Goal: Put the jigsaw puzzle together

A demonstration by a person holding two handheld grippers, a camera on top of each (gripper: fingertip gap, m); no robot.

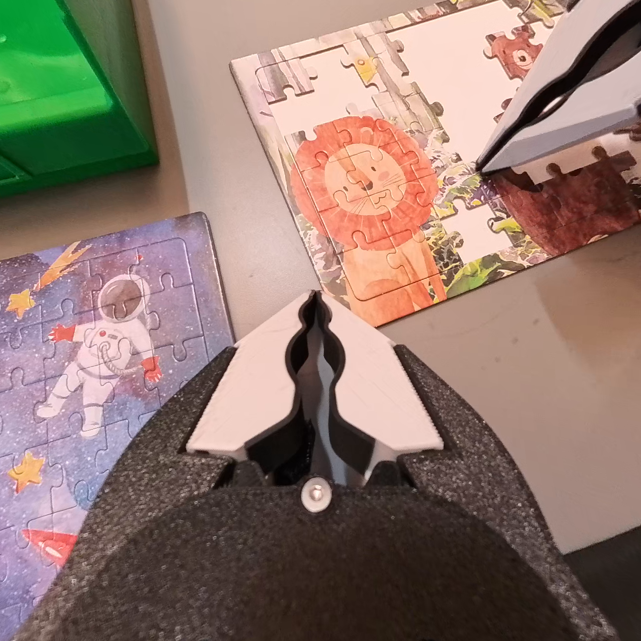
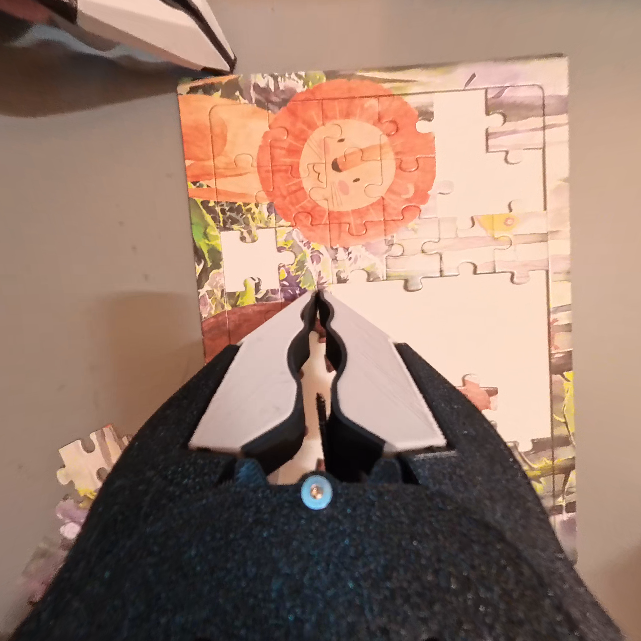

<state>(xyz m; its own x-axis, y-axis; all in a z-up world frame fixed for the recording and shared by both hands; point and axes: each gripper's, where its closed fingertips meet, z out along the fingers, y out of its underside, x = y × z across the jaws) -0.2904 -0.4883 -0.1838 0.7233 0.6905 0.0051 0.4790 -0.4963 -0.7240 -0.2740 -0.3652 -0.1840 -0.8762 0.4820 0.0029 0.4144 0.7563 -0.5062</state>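
The lion jigsaw puzzle board [image 1: 249,86] lies on the table, partly filled; the lion [image 1: 364,187] is assembled and white gaps [image 2: 433,329] remain. My left gripper [image 1: 316,295] is shut and empty, hovering just off the board's near corner; it also shows at the top left of the right wrist view [image 2: 225,66]. My right gripper [image 2: 317,295] is shut, its tips resting on the board by the brown trunk pieces [image 1: 555,194]; it also shows in the left wrist view [image 1: 482,170]. A loose brown piece [image 2: 475,392] lies in the white gap.
A finished astronaut puzzle [image 1: 104,329] lies to the left of the board, with a green plastic box [image 1: 69,86] behind it. Several loose pieces [image 2: 86,461] lie off the board by my right gripper. The table edge [image 1: 562,485] runs close at the right. Across from one pair of fingers to the other is roughly 12 centimetres.
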